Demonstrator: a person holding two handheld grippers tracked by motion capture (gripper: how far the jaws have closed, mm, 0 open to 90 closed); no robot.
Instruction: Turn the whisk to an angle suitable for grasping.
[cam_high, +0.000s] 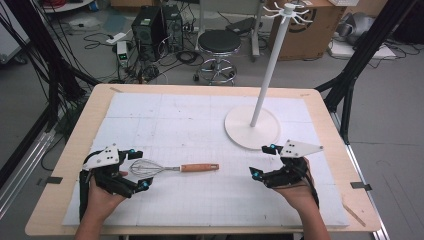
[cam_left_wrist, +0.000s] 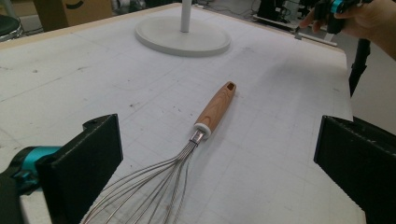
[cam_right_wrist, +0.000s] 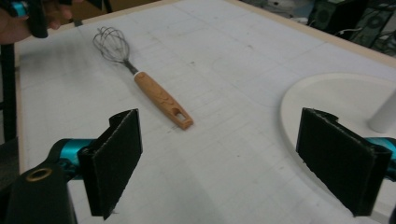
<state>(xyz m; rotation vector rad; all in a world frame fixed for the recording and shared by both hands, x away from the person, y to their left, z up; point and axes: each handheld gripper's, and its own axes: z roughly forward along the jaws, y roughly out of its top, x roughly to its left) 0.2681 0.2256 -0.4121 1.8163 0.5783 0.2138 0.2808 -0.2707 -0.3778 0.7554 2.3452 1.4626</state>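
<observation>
My whisk (cam_high: 172, 168) lies flat on the white mat (cam_high: 200, 130), wire balloon toward my left side, wooden handle (cam_high: 199, 167) with its hanging slot pointing right, short of the stand's round base (cam_high: 240, 135).

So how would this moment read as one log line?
whisk: flat on table, free | left hand-held gripper: open at its wires | right hand-held gripper: open, empty
</observation>
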